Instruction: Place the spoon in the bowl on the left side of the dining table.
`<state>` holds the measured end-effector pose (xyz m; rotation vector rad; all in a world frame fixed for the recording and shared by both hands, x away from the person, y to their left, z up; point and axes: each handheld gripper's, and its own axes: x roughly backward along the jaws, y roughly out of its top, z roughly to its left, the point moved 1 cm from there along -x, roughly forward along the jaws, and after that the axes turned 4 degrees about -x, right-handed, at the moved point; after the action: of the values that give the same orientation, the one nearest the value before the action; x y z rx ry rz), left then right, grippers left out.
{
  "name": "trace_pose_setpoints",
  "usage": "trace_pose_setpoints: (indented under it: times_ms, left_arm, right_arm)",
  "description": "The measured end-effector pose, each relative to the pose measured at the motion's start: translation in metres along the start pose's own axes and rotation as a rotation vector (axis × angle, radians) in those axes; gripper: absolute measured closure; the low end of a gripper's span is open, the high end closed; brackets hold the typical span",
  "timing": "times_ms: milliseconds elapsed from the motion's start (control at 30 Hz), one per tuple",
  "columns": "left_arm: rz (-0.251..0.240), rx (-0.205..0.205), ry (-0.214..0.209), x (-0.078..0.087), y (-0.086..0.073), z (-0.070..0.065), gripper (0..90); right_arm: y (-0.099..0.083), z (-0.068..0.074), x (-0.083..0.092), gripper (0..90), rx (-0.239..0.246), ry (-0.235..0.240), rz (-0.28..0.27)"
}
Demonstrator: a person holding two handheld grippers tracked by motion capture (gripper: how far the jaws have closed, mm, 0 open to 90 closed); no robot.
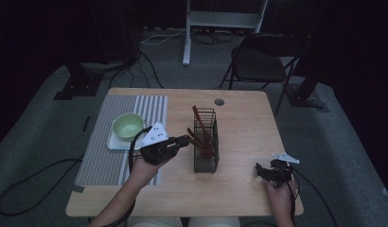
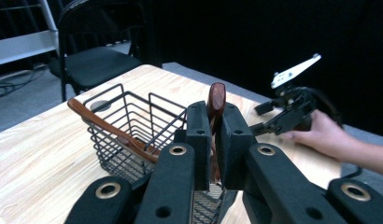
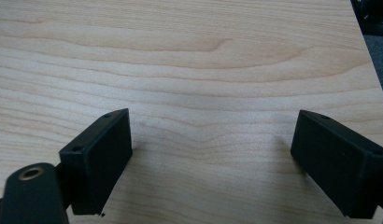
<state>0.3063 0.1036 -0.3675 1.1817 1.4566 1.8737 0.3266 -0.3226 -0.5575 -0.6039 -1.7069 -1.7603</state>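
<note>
A black wire basket [image 1: 205, 141] stands in the middle of the wooden table [image 1: 239, 189], with brown wooden utensils leaning in it. My left gripper [image 1: 184, 140] sits just left of the basket, shut on the brown wooden handle of a utensil [image 2: 216, 99] that pokes up between its pads. Another wooden utensil [image 2: 110, 130] lies slanted across the basket [image 2: 133, 126]. My right gripper [image 1: 259, 170] rests low near the table's right front edge, jaws wide open over bare wood, nothing between its fingers [image 3: 98, 158].
A pale green bowl [image 1: 128, 125] sits on a clear square plate on a grey striped mat [image 1: 102, 161] at the left. A round hole [image 1: 219, 101] marks the table's far side. A black folding chair [image 1: 258, 61] stands beyond the table.
</note>
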Motion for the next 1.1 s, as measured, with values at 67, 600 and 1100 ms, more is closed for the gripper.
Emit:
trace_pose_setpoints:
  times_ms: [67,600,1100]
  left_arm:
    - [-0.007,-0.002,0.008,0.003,0.003,0.0,84.6]
    - [-0.092,0.026,0.069,0.038,0.018,0.017,84.5]
    - [-0.156,0.056,0.208,0.08,0.021,0.04,84.5]
  right_arm:
    - [0.0,0.0,0.0,11.8,0.001,0.0,0.0]
    - [0.0,0.0,0.0,11.8,0.001,0.0,0.001]
    - [0.0,0.0,0.0,11.9,0.001,0.0,0.001]
